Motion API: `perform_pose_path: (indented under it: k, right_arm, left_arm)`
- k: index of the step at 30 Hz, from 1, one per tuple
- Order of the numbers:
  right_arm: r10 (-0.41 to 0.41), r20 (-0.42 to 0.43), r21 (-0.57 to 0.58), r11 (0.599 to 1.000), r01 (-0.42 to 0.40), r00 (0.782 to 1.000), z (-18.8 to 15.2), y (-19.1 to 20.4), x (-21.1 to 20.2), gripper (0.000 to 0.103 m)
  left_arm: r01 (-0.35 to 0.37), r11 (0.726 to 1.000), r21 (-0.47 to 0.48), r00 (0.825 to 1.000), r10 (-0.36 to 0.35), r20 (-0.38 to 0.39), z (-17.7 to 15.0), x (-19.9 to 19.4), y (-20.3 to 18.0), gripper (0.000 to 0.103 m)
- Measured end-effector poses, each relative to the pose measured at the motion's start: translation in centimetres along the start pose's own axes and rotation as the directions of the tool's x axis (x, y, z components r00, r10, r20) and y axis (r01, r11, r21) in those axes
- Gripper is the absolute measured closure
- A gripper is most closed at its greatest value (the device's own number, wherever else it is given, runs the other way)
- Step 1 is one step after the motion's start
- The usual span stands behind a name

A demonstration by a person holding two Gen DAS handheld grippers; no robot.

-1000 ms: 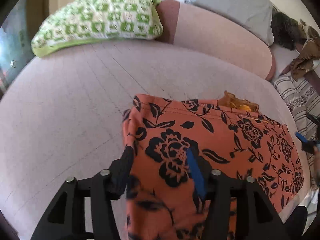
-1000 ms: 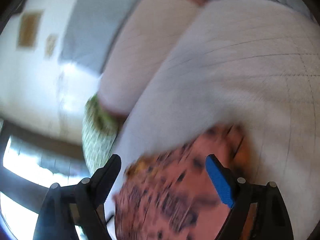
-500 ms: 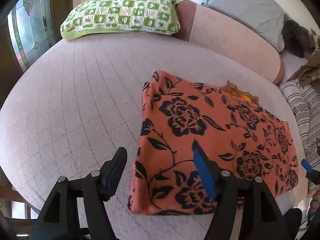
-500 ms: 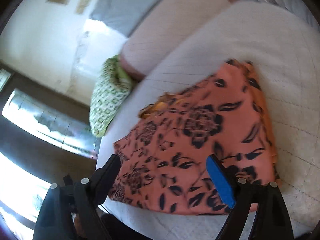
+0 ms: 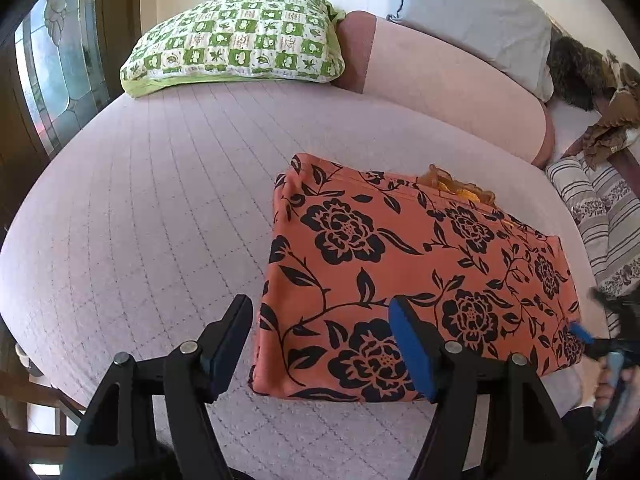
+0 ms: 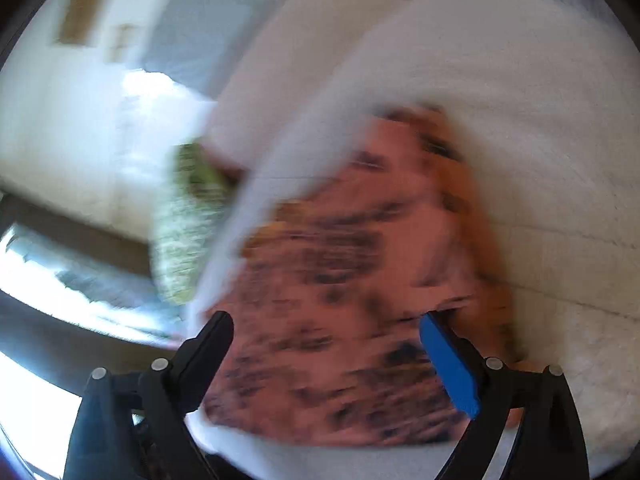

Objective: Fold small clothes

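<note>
Over at the far left a stained-glass window [image 5: 52,76] is partly cut off by the lens edge. Beside it a green checked pillow [image 5: 236,40] lies at the head of the bed [image 5: 140,208], whose pale quilted cover carries everything here. The left claw [image 5: 320,340] hovers with its jaws set wide and nothing between the pads; they have just been opening, and they straddle the near left corner of the orange floral garment [image 5: 400,256] without touching it. The garment lies folded flat into a rough rectangle on the bed, and something yellow-orange [image 5: 456,186] peeps out from under its far edge, too little showing to say what. Behind it run a pink bolster [image 5: 440,76] and a grey pillow [image 5: 472,12]. At the right edge a striped cloth [image 5: 600,216] is cut off. The right claw [image 6: 326,344] also stands wide, its jaws just been spreading, above the same garment [image 6: 360,280], but its own view is smeared with motion blur, so I cannot tell whether a pad touches cloth.
</note>
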State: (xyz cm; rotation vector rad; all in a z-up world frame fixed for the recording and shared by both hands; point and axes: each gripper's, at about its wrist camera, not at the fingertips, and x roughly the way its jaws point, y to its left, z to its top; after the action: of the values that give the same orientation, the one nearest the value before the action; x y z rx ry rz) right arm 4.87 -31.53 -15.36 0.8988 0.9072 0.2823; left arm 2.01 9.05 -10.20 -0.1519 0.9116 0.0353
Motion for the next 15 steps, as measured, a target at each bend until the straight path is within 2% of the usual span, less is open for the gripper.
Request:
perform_pose_path:
  k: [2, 4, 6, 8, 10, 11, 13, 15]
  right_arm:
    - [0.030, 0.032, 0.056, 0.998, -0.032, 0.999, 0.3, -0.5, -0.8, 0.009]
    - [0.062, 0.010, -0.003, 0.998, -0.061, 0.998, 0.5, 1.9, -1.7, 0.008]
    - [0.096, 0.035, -0.108, 0.990, -0.091, 0.995, 0.4, 4.5, -2.4, 0.008]
    - [0.101, 0.031, -0.157, 0.983, -0.095, 0.994, 0.5, 4.9, -1.7, 0.006]
    - [0.016, 0.009, -0.126, 0.992, -0.015, 1.000, 0.8, 2.8, 0.5, 0.004]
    - [-0.017, -0.024, -0.043, 0.999, 0.016, 1.000, 1.1, 0.5, 1.8, 0.009]
    - [0.039, 0.037, 0.010, 0.999, -0.040, 0.999, 1.2, 0.8, 0.5, 0.009]
    - [0.082, 0.020, -0.013, 0.997, -0.082, 0.996, 1.6, 2.7, -0.8, 0.009]
  left_arm:
    - [-0.004, 1.000, 0.009, 1.000, 0.004, -0.003, 0.0, -0.1, -0.1, 0.032]
    - [-0.009, 1.000, 0.016, 1.000, 0.009, 0.006, -0.1, -0.3, -0.2, 0.031]
    - [-0.013, 1.000, 0.015, 1.000, 0.013, 0.003, -0.1, 0.1, -0.3, 0.028]
    - [-0.001, 1.000, 0.006, 1.000, 0.001, -0.012, -0.5, 0.7, -0.3, 0.028]
    - [0.005, 1.000, 0.013, 0.999, -0.004, -0.043, -0.8, 1.8, -0.6, 0.028]
    - [0.007, 1.000, 0.026, 0.998, -0.005, -0.065, -1.1, 2.6, -0.8, 0.028]
    - [-0.014, 0.998, 0.058, 0.994, 0.020, -0.109, -1.7, 3.8, -1.1, 0.028]
    - [-0.019, 0.998, 0.054, 0.997, 0.023, -0.077, -2.0, 3.6, -1.1, 0.028]
